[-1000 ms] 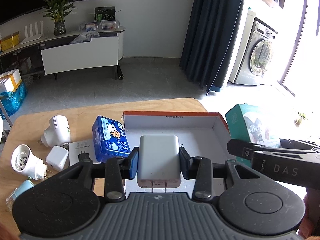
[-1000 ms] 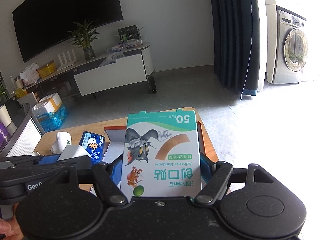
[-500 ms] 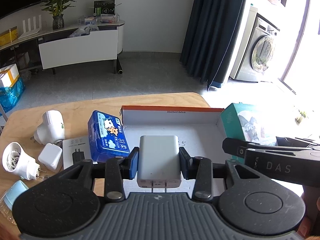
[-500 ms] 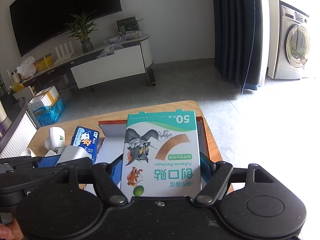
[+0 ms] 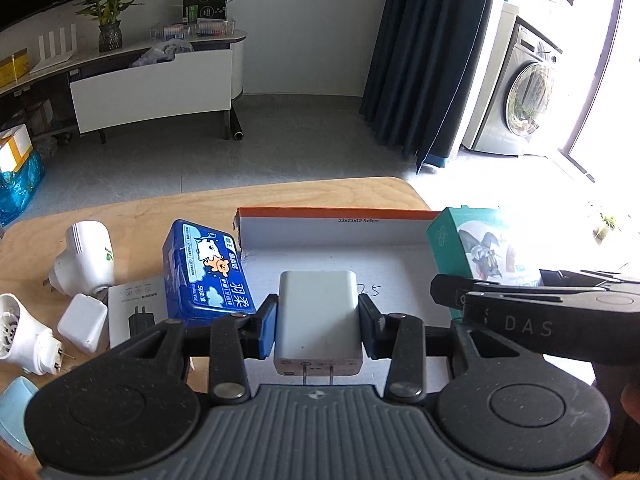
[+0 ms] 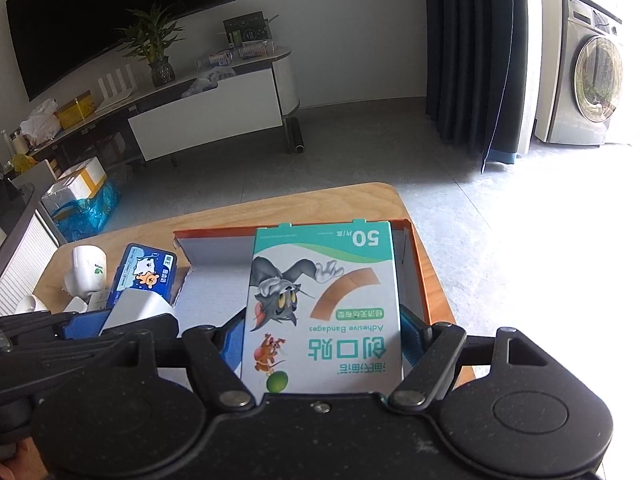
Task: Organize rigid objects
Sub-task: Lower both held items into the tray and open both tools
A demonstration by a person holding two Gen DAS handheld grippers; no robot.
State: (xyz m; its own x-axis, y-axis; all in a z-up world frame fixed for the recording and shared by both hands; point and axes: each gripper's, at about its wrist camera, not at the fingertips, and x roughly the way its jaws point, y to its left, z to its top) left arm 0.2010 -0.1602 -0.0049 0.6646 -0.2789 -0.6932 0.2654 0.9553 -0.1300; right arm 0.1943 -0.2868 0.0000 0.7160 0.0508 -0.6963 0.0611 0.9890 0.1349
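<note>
My left gripper point(image 5: 318, 320) is shut on a white power adapter point(image 5: 318, 312), prongs facing the camera, held above the near part of an open orange-edged cardboard box point(image 5: 340, 216). My right gripper point(image 6: 322, 328) is shut on a green-and-white adhesive bandage box point(image 6: 324, 304) with a cartoon cat, held over the right side of the cardboard box point(image 6: 416, 272). The bandage box also shows in the left wrist view point(image 5: 480, 252), to the right of the adapter. The adapter shows at the left of the right wrist view point(image 6: 136, 308).
On the wooden table point(image 5: 140, 216) left of the box lie a blue tissue pack point(image 5: 204, 272), a white plug-in device point(image 5: 86, 256), a small white charger point(image 5: 82, 322), a white leaflet point(image 5: 136, 308) and another white plug point(image 5: 24, 336). The table's far edge drops to grey floor.
Both grippers have moved forward and slightly down over the cardboard box with their objects still held. The box and table items look nearer.
</note>
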